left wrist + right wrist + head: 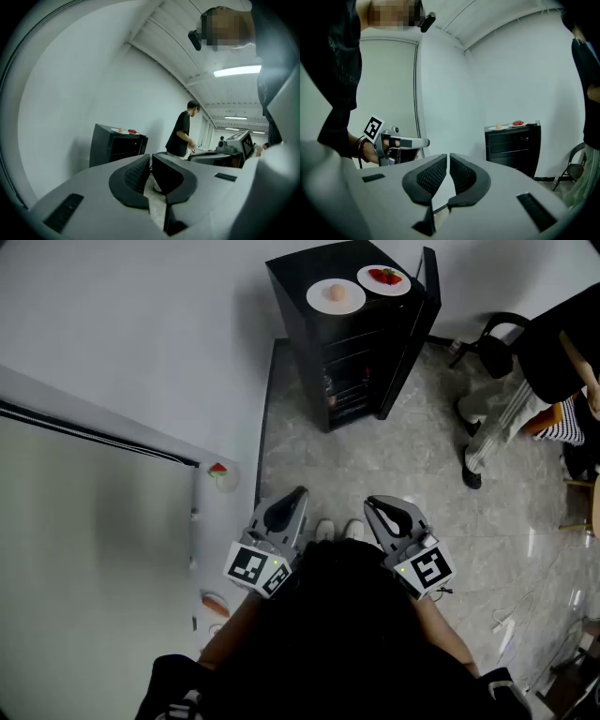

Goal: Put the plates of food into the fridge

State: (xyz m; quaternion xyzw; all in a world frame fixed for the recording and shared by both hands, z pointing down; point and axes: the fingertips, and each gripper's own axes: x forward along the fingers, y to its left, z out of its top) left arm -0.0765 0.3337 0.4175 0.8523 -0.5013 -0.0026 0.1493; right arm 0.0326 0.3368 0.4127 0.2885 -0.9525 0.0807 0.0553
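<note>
Two plates (pixel 336 296) (pixel 383 279) of food, one fridge (pixel 352 371), two hand-held grippers (pixel 296 495) (pixel 372 504), one bystander (pixel 553 343), and seemingly one chair (pixel 495 357).

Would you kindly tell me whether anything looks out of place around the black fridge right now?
Nothing stands out. The fridge stands upright, door open; the plate of red food and the plate of pale food sit flat on top, nothing spilled.
</note>
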